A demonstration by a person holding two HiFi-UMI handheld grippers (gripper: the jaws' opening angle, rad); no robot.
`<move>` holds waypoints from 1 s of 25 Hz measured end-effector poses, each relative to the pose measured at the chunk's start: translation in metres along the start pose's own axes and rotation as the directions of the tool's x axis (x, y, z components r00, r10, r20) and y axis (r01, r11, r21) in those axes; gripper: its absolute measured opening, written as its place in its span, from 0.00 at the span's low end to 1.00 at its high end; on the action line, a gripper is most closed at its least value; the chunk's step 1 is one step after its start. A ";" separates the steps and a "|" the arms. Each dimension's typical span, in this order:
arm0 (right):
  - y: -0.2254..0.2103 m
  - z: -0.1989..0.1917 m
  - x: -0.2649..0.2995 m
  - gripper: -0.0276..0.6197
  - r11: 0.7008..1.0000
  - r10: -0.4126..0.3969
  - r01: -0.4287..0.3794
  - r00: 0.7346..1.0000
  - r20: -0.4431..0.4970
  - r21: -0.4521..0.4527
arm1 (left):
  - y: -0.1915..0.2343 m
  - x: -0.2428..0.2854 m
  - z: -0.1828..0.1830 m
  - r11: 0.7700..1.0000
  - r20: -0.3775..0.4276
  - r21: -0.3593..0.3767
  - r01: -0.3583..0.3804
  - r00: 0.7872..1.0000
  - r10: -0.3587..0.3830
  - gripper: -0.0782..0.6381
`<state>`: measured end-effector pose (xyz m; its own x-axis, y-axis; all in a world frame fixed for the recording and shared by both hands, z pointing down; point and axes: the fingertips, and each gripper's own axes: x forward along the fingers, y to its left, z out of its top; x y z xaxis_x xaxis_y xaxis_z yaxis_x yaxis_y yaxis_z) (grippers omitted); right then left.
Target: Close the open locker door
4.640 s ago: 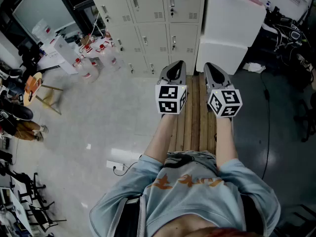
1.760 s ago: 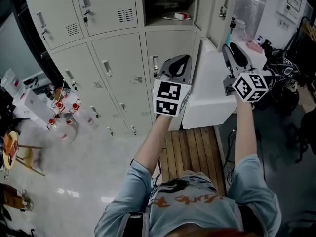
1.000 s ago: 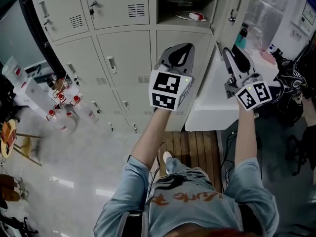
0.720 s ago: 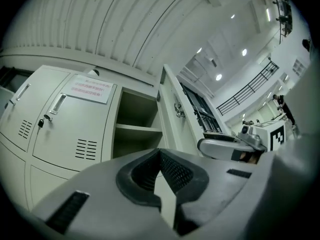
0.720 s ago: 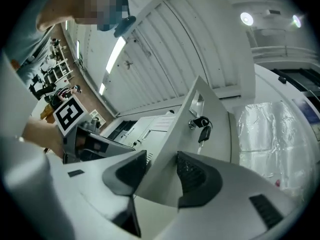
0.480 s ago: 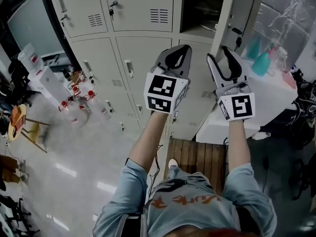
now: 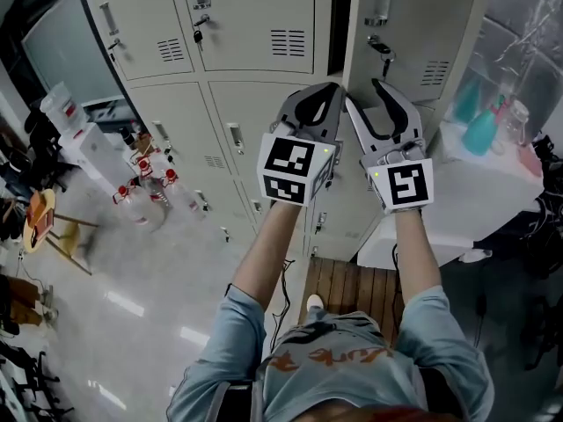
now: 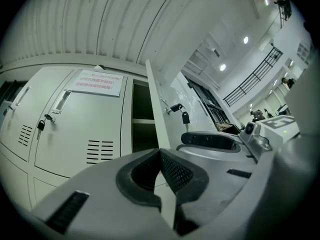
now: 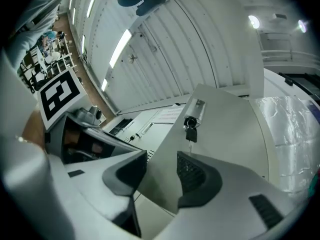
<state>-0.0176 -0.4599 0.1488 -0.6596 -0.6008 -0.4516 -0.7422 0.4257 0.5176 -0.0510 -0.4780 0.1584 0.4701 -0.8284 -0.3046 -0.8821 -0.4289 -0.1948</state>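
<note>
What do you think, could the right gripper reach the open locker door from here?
Probably yes: the right gripper is at the open locker door, whose edge sits between its closing jaws; nothing seems to block it.

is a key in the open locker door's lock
Yes, a dark key hangs below the lock on the open grey metal locker door.

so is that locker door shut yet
No, partly open: the door stands angled out from the lockers, with a dark gap beside its edge.
</note>
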 end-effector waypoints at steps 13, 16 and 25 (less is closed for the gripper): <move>-0.035 -0.059 0.033 0.22 0.998 -0.045 0.048 0.997 -0.058 0.045 | 0.038 0.041 -0.017 0.996 0.006 0.068 -0.051 0.999 0.051 0.13; -0.043 -0.069 0.039 0.17 0.997 -0.064 0.067 0.995 -0.074 0.032 | 0.046 0.049 -0.025 0.995 -0.009 0.084 -0.056 0.998 0.057 0.13; -0.065 -0.091 0.049 0.14 0.992 -0.122 0.126 0.983 -0.138 0.021 | 0.049 0.067 -0.023 0.988 0.006 0.139 -0.059 0.998 0.059 0.13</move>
<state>0.0093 -0.5787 0.1588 -0.5416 -0.7357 -0.4066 -0.8216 0.3610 0.4412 -0.0636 -0.5626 0.1496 0.4172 -0.8502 -0.3211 -0.8956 -0.3246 -0.3042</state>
